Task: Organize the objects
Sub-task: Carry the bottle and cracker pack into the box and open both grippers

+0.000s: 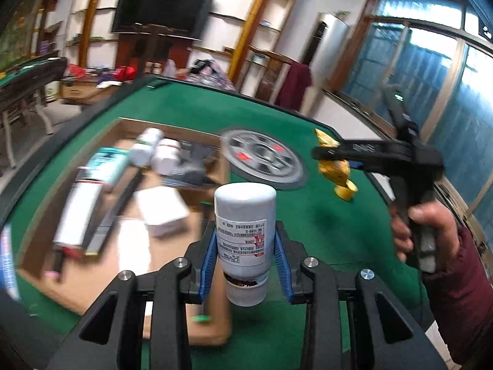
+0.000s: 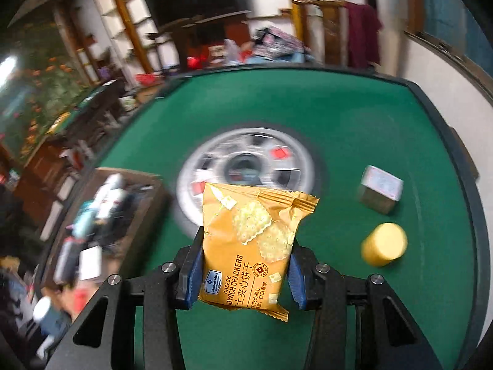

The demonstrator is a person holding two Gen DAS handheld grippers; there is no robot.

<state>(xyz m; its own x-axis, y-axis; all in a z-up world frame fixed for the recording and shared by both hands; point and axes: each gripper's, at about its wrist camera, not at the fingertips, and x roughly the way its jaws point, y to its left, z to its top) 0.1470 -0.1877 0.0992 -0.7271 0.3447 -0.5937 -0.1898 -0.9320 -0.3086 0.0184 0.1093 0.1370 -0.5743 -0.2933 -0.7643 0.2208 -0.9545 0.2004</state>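
Domestic living room, used as a games room — lived-in and cluttered.

Fittings on view: a green felt mahjong table [image 2: 354, 111] with a dark raised rim and a round metal centre panel [image 1: 263, 158]; a wall-mounted flat-screen television [image 1: 163, 7] above a dark wooden stand; white wall shelving [image 1: 240, 15] framed by curved yellow-wood uprights; a tall silver standing air conditioner [image 1: 328, 43] in the corner; large wood-framed windows [image 1: 400, 61] with bluish glass; a maroon garment [image 1: 292, 86] draped over wooden furniture; a second green-topped table [image 1: 27, 71] at the left — with household clutter heaped on low surfaces behind.
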